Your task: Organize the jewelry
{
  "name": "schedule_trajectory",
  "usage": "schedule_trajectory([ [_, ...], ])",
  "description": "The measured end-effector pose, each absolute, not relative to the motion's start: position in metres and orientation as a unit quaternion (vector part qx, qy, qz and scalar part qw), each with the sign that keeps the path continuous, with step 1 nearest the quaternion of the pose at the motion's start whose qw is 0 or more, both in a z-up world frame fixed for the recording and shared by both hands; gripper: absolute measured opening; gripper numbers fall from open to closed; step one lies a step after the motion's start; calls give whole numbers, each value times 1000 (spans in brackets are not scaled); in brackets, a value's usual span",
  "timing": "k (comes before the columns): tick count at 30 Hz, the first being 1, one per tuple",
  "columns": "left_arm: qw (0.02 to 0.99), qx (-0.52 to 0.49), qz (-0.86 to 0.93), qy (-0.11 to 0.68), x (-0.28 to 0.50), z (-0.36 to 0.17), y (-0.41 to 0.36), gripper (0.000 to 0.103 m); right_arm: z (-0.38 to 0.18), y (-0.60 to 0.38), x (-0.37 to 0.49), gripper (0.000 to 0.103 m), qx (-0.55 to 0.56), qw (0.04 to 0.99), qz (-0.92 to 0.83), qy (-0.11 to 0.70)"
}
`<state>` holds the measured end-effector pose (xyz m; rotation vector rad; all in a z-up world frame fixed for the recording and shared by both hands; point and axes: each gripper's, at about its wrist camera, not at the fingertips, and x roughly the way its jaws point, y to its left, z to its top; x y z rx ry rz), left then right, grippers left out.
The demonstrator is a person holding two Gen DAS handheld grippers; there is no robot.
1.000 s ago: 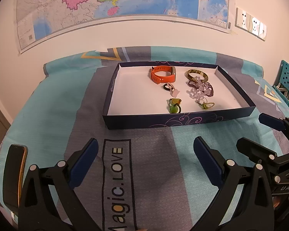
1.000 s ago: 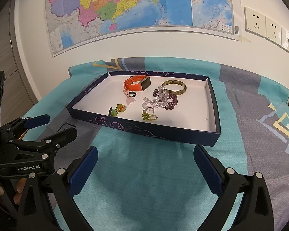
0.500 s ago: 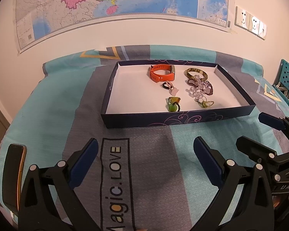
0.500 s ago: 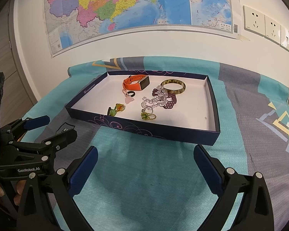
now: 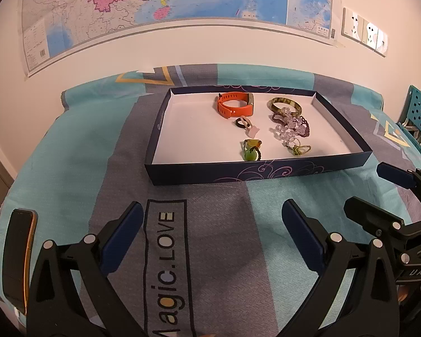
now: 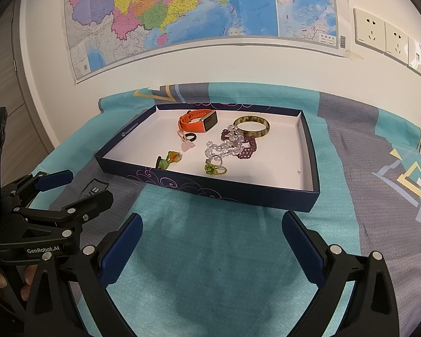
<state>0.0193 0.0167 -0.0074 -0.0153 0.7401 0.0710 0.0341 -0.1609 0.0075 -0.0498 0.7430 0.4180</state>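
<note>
Left gripper [image 5: 210, 233]: jaws are held wide apart, with nothing between them; it is poised over the cloth, near the tray's front wall but apart from it.
Right gripper [image 6: 212, 241]: jaws are likewise spread, empty, and kept short of the tray's near wall.
Tray [image 5: 266, 172]: a dark blue, white-floored box is set on the bedspread [image 5: 78, 146], ahead of both grippers.
Orange watch [image 5: 234, 104]: laid at the tray's back.
Green bangle [image 5: 284, 105]: placed to the right of the watch.
Bead bracelets [image 5: 290, 126]: heaped just in front of the bangle.
Green charm [image 5: 251, 151]: found nearest the front wall.
Wall: a map [image 6: 182, 14] is hung above.
</note>
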Motion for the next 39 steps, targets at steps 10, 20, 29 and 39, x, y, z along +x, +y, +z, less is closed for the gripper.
schedule_trajectory([
  [10, 932, -7, 35, 362, 19, -8, 16, 97, 7, -162, 35, 96, -24, 911, 202, 360],
  [20, 931, -7, 33, 363, 19, -10, 14, 97, 7, -162, 35, 96, -23, 911, 202, 359],
  [29, 932, -3, 30, 361, 20, -11, 14, 97, 8, -163, 35, 96, -25, 912, 200, 358],
  [39, 926, -22, 20, 376, 22, -13, 25, 97, 6, -184, 42, 96, -42, 903, 197, 380],
])
